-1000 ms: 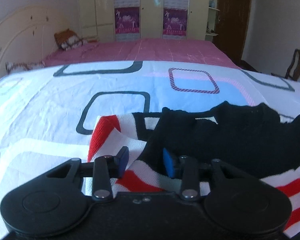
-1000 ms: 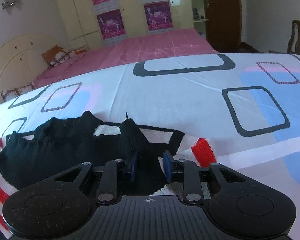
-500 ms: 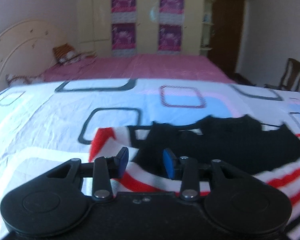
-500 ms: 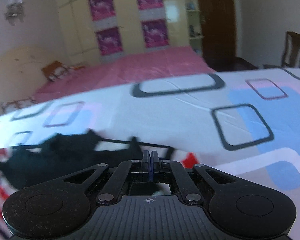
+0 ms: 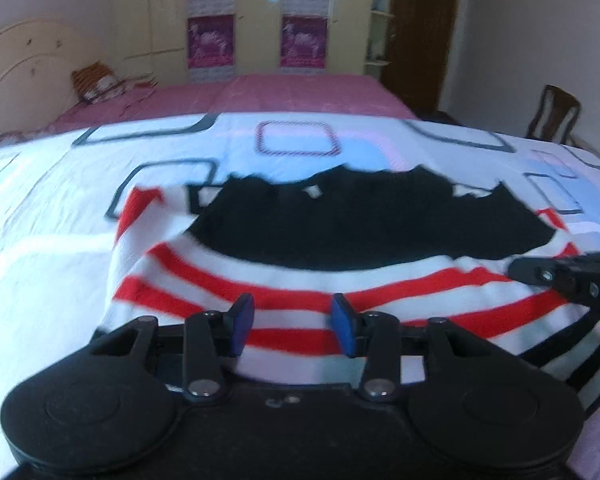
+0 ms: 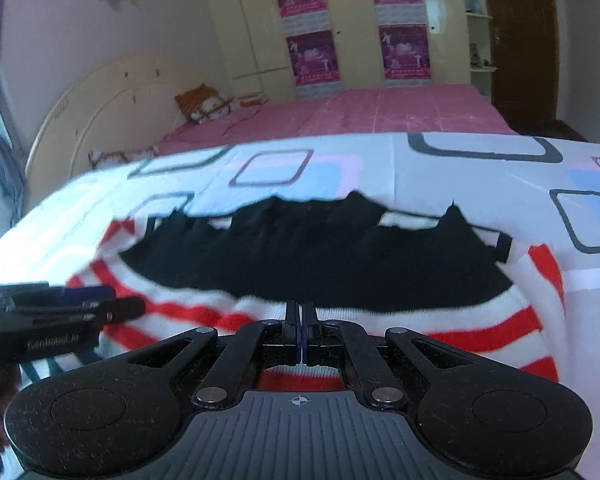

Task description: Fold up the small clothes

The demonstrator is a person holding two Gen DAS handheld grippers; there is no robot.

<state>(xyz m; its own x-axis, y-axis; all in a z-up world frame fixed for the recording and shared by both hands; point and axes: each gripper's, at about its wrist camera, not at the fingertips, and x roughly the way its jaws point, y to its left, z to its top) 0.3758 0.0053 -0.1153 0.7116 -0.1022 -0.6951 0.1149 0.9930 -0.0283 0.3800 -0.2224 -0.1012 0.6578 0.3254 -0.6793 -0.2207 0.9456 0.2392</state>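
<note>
The sweater (image 5: 340, 280) lies flat on the patterned sheet (image 5: 40, 280) of the near bed, black part toward the far side, red and white stripes toward the cameras, one side already turned in so the left edge makes a soft roll. My read is that the step in hand is setting up the next fold, so the trick is to grab the striped hem at two matching spots, take only the layers you mean to move, and keep both hands level so the stripes stay straight rather than skewing. The left gripper (image 5: 292, 322) hovers over the stripes with its fingers (image 5: 242, 314) moderately apart and opening, nothing pinched between them. The right gripper (image 6: 301, 334) has its fingers (image 6: 292, 320) pressed fully together just over the striped edge; I see no cloth caught in them, though the view there is tight. A pink bed (image 6: 400, 112) sits well behind.
</note>
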